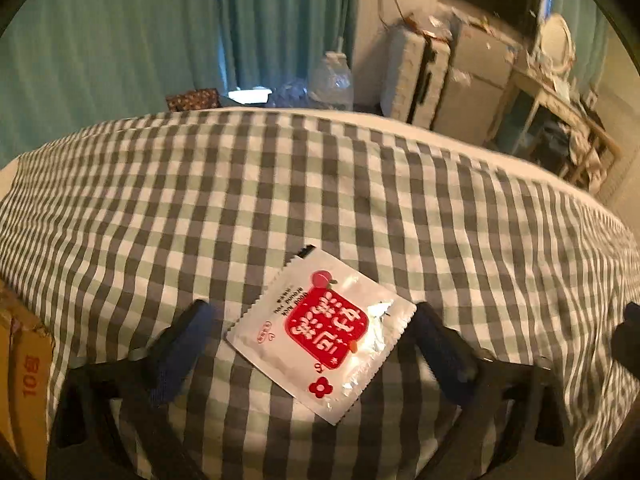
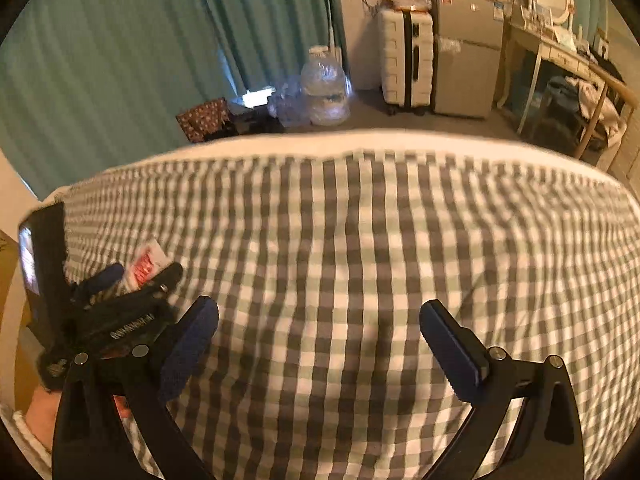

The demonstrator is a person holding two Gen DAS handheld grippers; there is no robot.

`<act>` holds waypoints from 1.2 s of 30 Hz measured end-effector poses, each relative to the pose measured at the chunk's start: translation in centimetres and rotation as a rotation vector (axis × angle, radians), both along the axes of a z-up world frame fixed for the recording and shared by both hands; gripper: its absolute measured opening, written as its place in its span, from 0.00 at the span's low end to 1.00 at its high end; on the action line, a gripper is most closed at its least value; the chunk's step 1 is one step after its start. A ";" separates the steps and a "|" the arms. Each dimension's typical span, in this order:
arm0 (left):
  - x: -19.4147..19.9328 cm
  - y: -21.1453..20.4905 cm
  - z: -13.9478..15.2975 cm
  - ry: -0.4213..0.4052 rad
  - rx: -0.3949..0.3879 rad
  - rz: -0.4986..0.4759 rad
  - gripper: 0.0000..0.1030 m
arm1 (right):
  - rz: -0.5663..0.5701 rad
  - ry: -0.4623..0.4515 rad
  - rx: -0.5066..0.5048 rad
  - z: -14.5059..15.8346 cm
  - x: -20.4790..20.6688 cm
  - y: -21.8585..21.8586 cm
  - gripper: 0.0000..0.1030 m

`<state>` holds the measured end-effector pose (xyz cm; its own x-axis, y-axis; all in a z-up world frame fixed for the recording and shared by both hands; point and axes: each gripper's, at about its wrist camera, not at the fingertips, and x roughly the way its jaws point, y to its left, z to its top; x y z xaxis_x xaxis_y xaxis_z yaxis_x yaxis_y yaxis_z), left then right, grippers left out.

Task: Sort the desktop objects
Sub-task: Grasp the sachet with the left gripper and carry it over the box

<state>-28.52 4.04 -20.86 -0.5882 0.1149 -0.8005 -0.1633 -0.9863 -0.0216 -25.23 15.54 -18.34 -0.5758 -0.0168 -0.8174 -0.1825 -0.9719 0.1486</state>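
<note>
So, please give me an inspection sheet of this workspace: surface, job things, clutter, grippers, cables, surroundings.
Surface: checked cloth in grey, green and white, mostly bare.
Job's things: one white sachet with red label, flat on the cloth.
Clutter: cardboard box at the left edge.
Grippers: left gripper open, astride the sachet, pads not touching it; right gripper open over bare cloth, nothing between its fingers.
Cables: a cord hangs on the far wall; none on the cloth.
Surroundings: green curtains, white suitcase, grey cabinet, water jug, cluttered desk.
</note>
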 end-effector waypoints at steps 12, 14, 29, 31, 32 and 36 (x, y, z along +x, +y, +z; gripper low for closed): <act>2.7 -2.9 2.7 -0.029 0.119 -0.059 0.10 | 0.044 -0.034 0.039 -0.8 1.7 -1.2 0.98; 3.4 -2.6 3.0 -0.024 0.111 -0.067 0.09 | 0.044 -0.023 0.043 -0.2 2.2 -1.3 0.98; 11.8 -4.7 17.8 0.176 0.202 -0.087 0.04 | 0.047 0.120 -0.017 8.5 11.0 -2.8 0.98; 13.4 -5.8 20.3 0.210 0.170 -0.075 0.04 | 0.089 0.157 -0.021 10.0 12.6 -4.7 0.98; 14.1 -6.4 21.4 0.221 0.159 -0.063 0.04 | 0.105 0.168 -0.013 10.4 12.9 -5.5 0.98; 17.0 -10.6 24.4 0.256 0.113 0.051 0.04 | 0.197 0.238 0.013 13.3 14.2 -10.5 0.98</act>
<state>-11.55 -6.54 3.55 -0.7769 0.1603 -0.6088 -0.1279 -0.9871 -0.0967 -11.08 5.06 -5.04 -0.7380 -0.1375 -0.6606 0.0480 -0.9872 0.1518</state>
